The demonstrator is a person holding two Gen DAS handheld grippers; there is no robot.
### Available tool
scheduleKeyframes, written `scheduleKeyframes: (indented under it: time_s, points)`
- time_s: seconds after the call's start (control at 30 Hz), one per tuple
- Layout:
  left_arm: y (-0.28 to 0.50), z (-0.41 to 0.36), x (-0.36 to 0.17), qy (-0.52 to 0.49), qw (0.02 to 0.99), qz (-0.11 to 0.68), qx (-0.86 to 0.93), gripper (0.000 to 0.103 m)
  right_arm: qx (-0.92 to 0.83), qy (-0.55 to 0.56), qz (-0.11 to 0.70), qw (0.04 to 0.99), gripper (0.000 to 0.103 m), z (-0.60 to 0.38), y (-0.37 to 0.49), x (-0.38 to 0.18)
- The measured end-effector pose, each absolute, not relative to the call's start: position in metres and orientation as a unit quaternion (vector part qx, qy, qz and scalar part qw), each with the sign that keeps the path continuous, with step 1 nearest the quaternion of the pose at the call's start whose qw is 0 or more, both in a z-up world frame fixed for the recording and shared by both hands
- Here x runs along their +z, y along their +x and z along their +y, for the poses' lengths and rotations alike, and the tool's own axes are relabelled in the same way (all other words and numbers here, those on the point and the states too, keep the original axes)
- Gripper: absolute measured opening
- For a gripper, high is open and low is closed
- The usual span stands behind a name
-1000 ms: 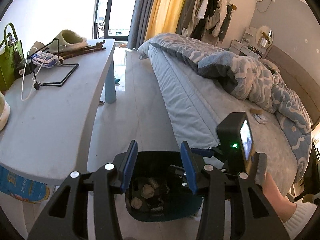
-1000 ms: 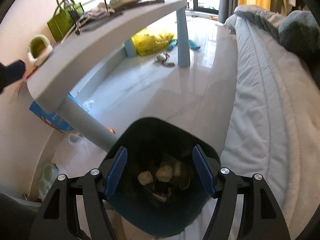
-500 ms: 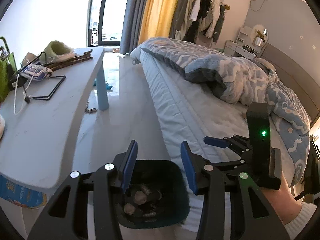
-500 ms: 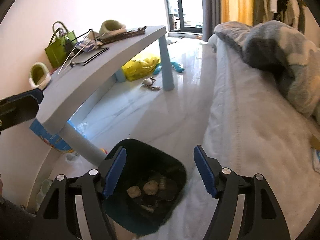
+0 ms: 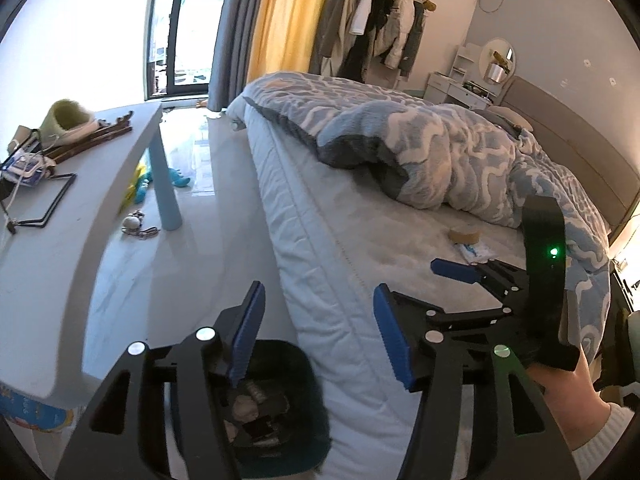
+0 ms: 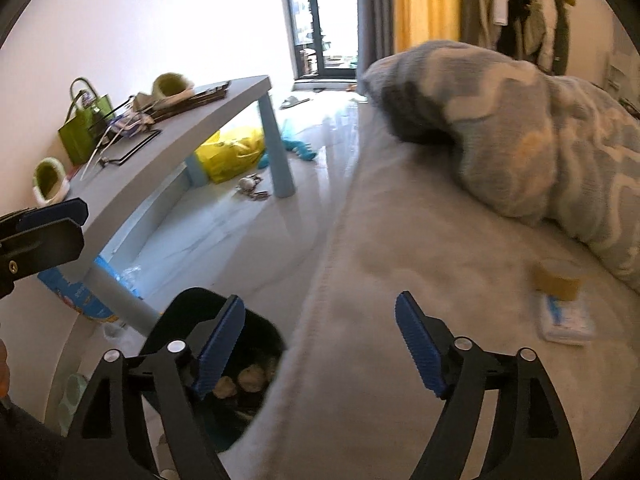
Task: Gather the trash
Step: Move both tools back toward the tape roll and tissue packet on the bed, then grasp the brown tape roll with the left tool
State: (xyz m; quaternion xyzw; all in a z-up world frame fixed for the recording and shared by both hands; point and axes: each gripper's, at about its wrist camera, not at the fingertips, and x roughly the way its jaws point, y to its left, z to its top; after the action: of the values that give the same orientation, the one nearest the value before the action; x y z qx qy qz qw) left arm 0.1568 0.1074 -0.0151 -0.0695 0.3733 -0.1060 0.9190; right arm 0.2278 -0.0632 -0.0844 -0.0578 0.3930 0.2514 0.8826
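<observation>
daylight floods in from the balcony door at twelve o'clock, blowing out the glass and the wall at ten o'clock. glare streaks the floor. the right wrist view is motion-blurred, the blanket smeared; the left is sharper. fisheye bending curves the table, with black vignette in the corners.

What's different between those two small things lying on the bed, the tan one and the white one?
The tape roll is a tan ring standing a little above the sheet; the white packet lies flat, rectangular, with blue print. The roll lies nearer the quilt, the packet nearer the right hand-held gripper. The roll looks stiff, the packet thin and probably soft. Both rest close together on the bare mattress, untouched.
</observation>
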Motion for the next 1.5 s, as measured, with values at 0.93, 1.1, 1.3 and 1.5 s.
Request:
scheduleKeyframes:
  time_s: [0.93, 1.1, 1.3, 1.5]
  points:
    - [0.244, -0.021, -0.041, -0.114, 0.884, 0.413, -0.187, 0.075, 0.141, -0.044, 0.392, 0.908, 0.097, -0.227, 0.267, -0.091]
    - [0.259, -0.042, -0.053, -0.131, 0.871, 0.426, -0.207, 0.075, 0.143, -0.015, 0.41, 0.901, 0.097, -0.248, 0.276, -0.1]
    - [0.273, -0.068, -0.063, -0.14, 0.857, 0.437, -0.235, 0.075, 0.156, 0.002, 0.429, 0.89, 0.097, -0.259, 0.282, -0.112]
    - [0.285, -0.09, -0.068, -0.138, 0.85, 0.442, -0.253, 0.075, 0.172, 0.006, 0.427, 0.888, 0.098, -0.267, 0.285, -0.116]
